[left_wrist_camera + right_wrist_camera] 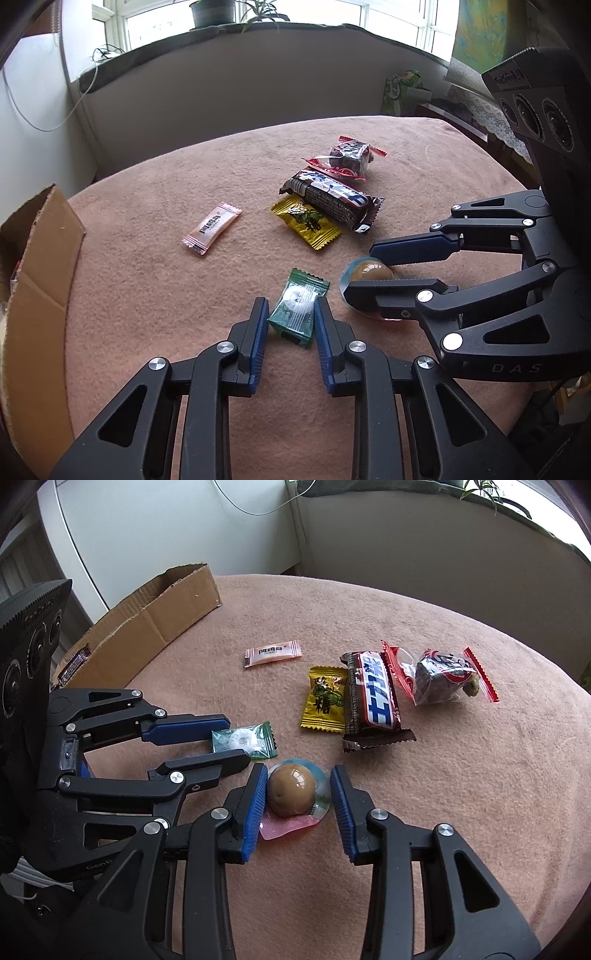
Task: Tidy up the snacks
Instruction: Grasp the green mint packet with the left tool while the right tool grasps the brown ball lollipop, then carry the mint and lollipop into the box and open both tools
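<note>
A green wrapped candy (pixel 297 310) lies on the pink blanket, and my left gripper (pixel 290 306) is shut on it, one blue pad against each side. Just to its right, a clear jelly cup (pixel 291 790) with a brown ball inside rests on its pink lid. My right gripper (pixel 299 775) is shut on this cup: the left pad touches the dome and the right pad meets its rim. The left wrist view shows the right gripper (pixel 360 269) clasping the cup (pixel 369 271). The right wrist view shows the left gripper (pixel 238 740) around the candy (pixel 247 740).
Beyond the grippers lie a pink sachet (pixel 211 229), a yellow candy (pixel 306 221), a brown chocolate bar (pixel 332 199) and a red-edged clear bag (pixel 345 158). An open cardboard box (pixel 155 609) stands at the left edge with a bar (pixel 74 666) inside. Wall and windowsill are behind.
</note>
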